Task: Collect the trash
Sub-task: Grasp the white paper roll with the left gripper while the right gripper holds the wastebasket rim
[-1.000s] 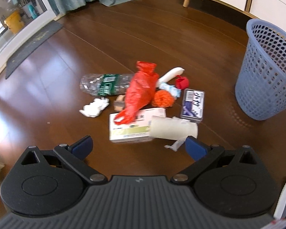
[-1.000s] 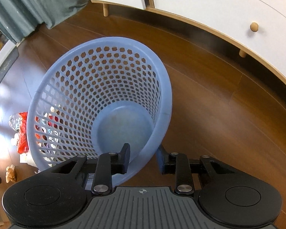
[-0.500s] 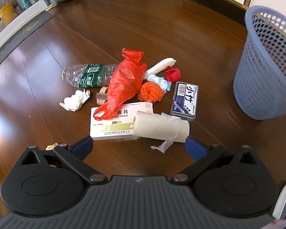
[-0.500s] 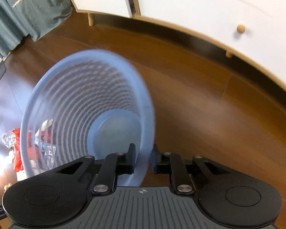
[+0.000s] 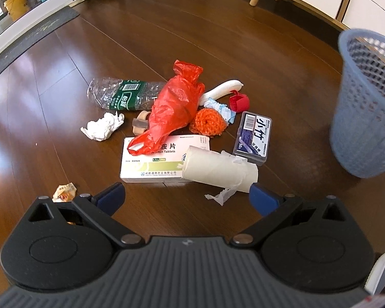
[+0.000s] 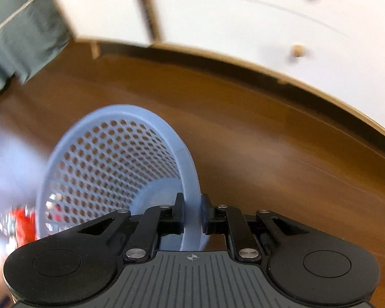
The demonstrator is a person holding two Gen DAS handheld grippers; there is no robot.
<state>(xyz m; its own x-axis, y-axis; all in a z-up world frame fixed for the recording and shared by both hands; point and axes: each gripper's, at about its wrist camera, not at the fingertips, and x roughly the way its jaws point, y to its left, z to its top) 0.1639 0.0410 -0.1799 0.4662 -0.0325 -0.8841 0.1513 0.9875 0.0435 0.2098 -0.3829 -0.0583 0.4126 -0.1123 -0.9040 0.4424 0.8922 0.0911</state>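
Item: my left claw, spread wide and empty, hung over the cream tissue roll for a first pick. Right claw pinched the blue perforated plastic basket by its rim, keeping it near the floor litter.

The right wrist view is smeared by motion: cabinet knobs blur, and red trash behind the basket is perhaps a bag. The left view's edge crops the basket.
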